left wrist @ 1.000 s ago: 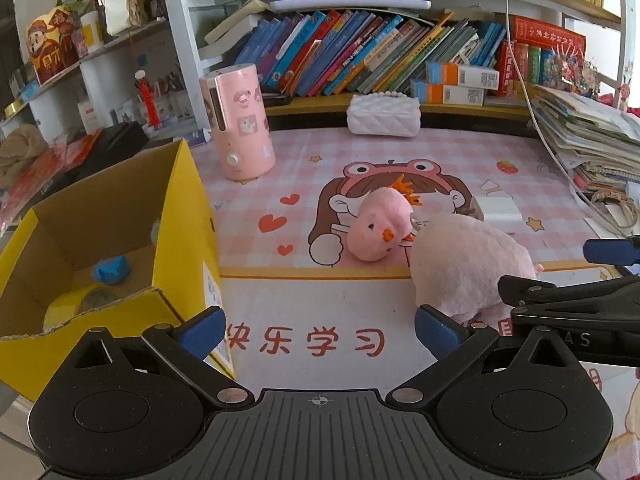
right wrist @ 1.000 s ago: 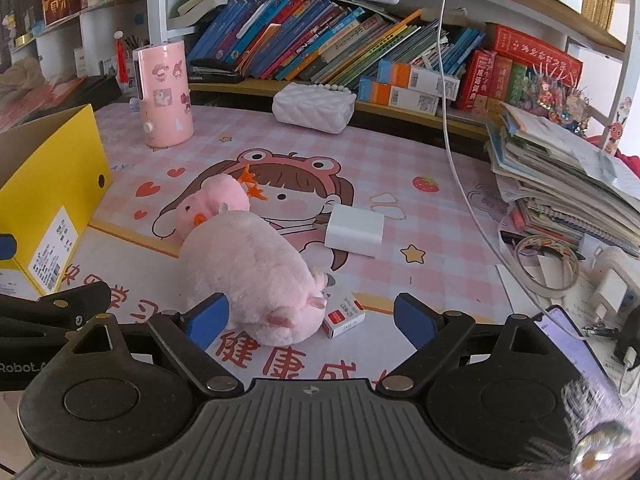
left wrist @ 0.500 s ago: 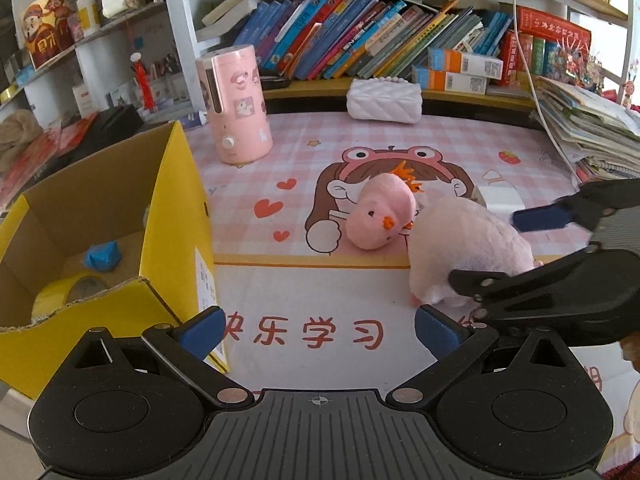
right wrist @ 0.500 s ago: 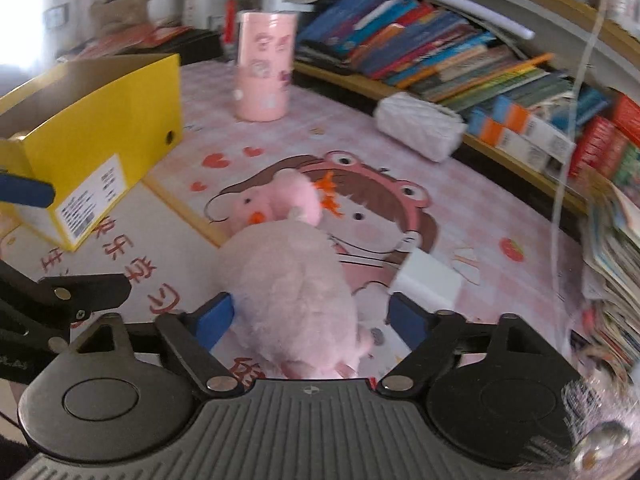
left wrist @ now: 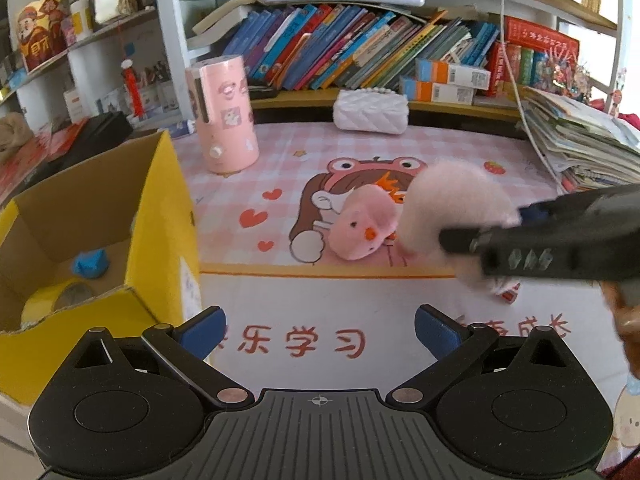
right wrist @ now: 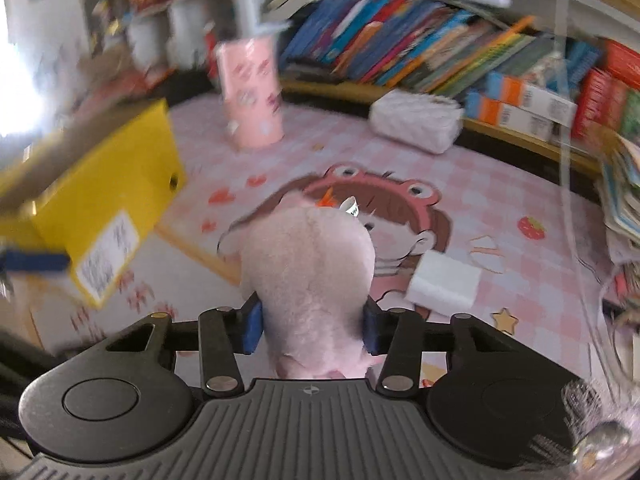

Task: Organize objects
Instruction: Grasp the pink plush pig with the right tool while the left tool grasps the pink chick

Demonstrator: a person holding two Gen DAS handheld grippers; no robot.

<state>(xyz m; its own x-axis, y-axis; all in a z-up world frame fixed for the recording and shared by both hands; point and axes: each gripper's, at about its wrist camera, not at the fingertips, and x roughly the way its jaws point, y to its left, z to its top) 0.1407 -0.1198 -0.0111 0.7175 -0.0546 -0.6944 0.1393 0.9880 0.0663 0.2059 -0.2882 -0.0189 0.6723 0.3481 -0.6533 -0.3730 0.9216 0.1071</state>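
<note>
Blue pads [right wrist: 253, 326] of the right gripper [right wrist: 312, 330] sit against both flanks of the pink plush toy [right wrist: 308, 276], and the jaws are closing on its rear end, with the soft body bulging between them. From the left wrist view the same gripper comes in from the right as a dark blurred bar across the plush's body [left wrist: 456, 204]; the toy's head with its orange beak points toward the yellow box, and whether the body is clear of the desk mat I cannot tell.

Further left, the left gripper [left wrist: 318, 330] hangs over the printed mat [left wrist: 320, 300] with its jaws spread wide and nothing between them, only pink characters on the mat showing in the gap.

Beyond the plush, a small white box [right wrist: 444, 282] lies on the mat just beside the toy's right flank. A small red and white carton [left wrist: 509, 294] peeks out beneath the right gripper in the left wrist view. An open yellow cardboard box [left wrist: 160, 216] stands at the left edge of the desk, holding a blue item [left wrist: 90, 264] and a roll of yellow tape [left wrist: 56, 300]. Behind it a pink cylinder [left wrist: 222, 114] stands upright on the mat, and a white quilted case [left wrist: 372, 112] lies at the foot of the bookshelf [left wrist: 360, 52]. A stack of papers and magazines [left wrist: 580, 148] fills the right side of the desk.
</note>
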